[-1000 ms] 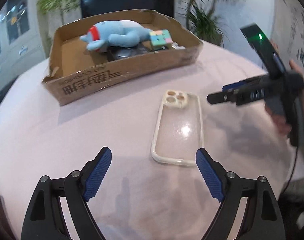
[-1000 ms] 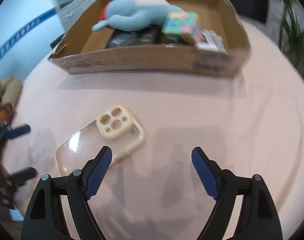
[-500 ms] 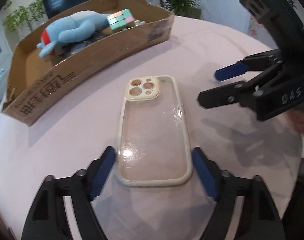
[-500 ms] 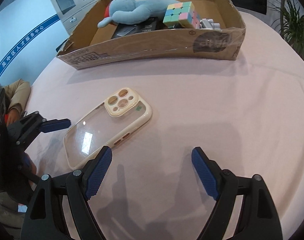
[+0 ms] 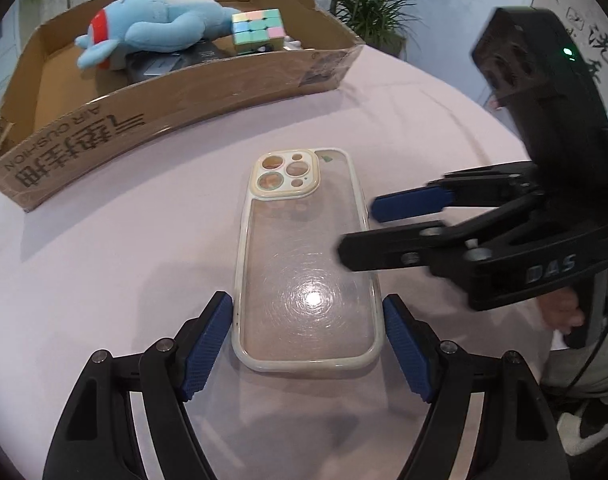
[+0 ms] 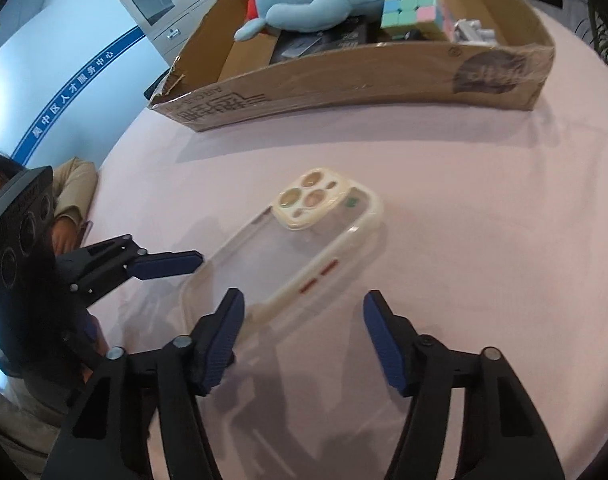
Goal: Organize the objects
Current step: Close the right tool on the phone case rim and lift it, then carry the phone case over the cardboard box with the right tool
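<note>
Phone case (image 5: 307, 268), clear with cream rim, lies flat mid-desk, camera cutout end toward the cardboard box (image 5: 176, 100) at the far edge of the desk (image 5: 104, 264). Left tool (image 5: 307, 344) straddles the case's near end, blue pads just beside both long sides; jaws have just been closing, contact not clear, so not gripping as far as visible. Right tool (image 6: 300, 340) comes in from the case's right side, one finger over the clear back, the other off the rim; jaws have just been closing, nothing clamped. Box holds a blue plush toy (image 5: 152, 24), a pastel puzzle cube (image 5: 258, 32), dark flat items underneath. Pink cloth covers the desk. Person's beige sleeve (image 6: 74, 188) at the left edge in the right wrist view.
</note>
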